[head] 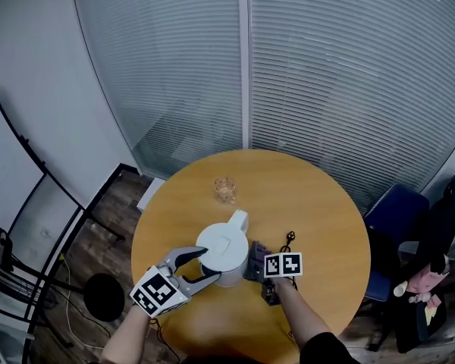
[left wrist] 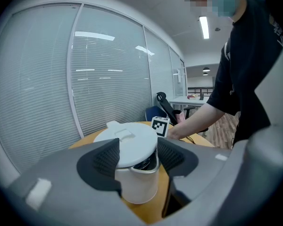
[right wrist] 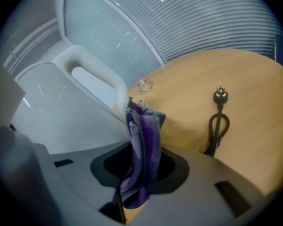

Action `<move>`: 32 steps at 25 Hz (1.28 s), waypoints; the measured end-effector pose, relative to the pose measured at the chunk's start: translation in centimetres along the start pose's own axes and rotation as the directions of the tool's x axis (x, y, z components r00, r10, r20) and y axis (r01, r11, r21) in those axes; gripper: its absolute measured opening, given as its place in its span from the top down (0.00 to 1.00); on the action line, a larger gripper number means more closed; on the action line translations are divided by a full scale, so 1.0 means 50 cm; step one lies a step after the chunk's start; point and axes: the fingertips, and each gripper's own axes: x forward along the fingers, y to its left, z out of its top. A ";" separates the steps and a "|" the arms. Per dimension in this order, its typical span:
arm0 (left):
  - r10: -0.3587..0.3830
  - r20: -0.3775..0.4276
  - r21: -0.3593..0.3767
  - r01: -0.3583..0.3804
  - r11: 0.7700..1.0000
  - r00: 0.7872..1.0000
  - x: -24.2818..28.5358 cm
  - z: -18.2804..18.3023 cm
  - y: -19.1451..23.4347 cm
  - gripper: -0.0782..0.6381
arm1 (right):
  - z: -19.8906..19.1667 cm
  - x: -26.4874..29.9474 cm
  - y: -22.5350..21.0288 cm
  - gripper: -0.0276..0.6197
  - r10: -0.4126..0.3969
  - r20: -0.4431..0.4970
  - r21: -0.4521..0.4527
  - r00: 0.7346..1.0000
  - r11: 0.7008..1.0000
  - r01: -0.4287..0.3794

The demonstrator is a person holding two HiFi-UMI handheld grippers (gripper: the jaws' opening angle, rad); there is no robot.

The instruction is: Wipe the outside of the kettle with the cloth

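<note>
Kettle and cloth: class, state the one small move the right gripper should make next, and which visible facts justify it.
Probably press the cloth sideways onto the white wall of the kettle and begin a short stroke. The right gripper is shut on the cloth, close beside that wall near the handle, and the left gripper clamps the kettle just under its lid, apparently steadying it.

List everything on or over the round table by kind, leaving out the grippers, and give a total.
kettle: 1
cloth: 1
glass: 1
cord: 1
Total: 4
</note>
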 end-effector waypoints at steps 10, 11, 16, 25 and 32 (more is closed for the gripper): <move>-0.004 0.033 0.000 0.004 1.000 0.999 -0.004 0.002 0.002 0.54 | -0.010 0.002 -0.018 0.81 -0.056 0.043 0.021 0.998 0.998 0.055; -0.004 0.033 0.001 0.004 1.000 0.999 -0.004 0.002 0.002 0.54 | -0.006 -0.010 -0.014 0.81 -0.062 0.068 0.020 0.996 0.998 0.061; 0.008 0.037 -0.004 -0.008 1.000 0.999 -0.003 0.001 0.004 0.54 | 0.021 -0.096 0.025 0.81 -0.046 0.212 0.016 0.976 0.999 0.043; 0.106 0.067 -0.087 -0.100 0.991 0.992 -0.003 0.006 -0.003 0.54 | 0.036 -0.283 0.137 0.81 0.052 0.413 -0.042 0.909 0.998 -0.038; 0.267 0.097 -0.122 -0.255 0.959 0.959 -0.044 -0.009 -0.033 0.54 | -0.007 -0.368 0.203 0.81 0.133 0.443 -0.071 0.887 0.991 -0.113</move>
